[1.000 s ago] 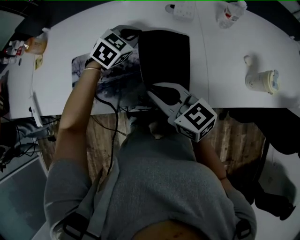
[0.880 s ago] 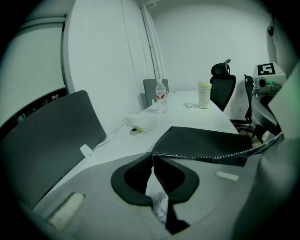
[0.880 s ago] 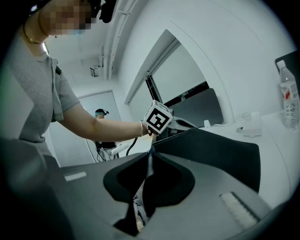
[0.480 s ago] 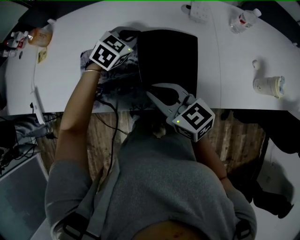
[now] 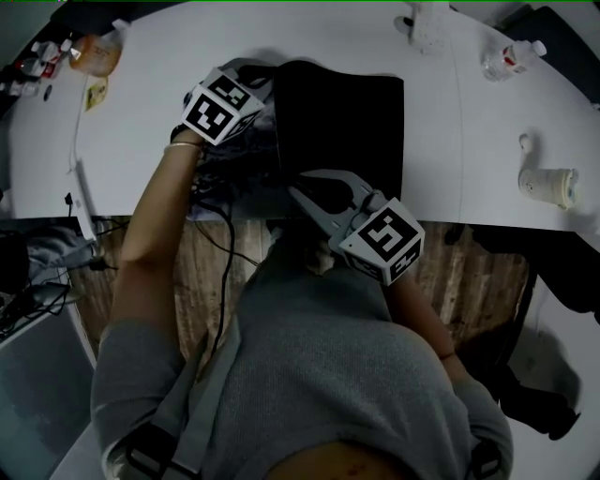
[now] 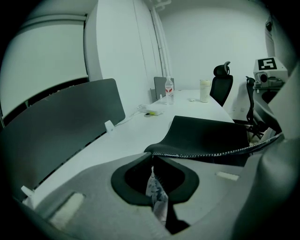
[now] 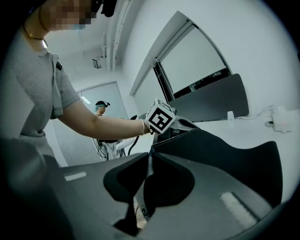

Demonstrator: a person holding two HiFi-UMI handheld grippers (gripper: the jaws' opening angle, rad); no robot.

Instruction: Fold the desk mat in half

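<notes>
White table: desk mat near front edge; bottle, cup right; power strip far side.

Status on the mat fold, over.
Both shut: left gripper and right gripper each pinch the desk mat by its edge. Mat partly folded, black underside up. Nothing in the way: cup and bottle stand apart, far right.
</notes>
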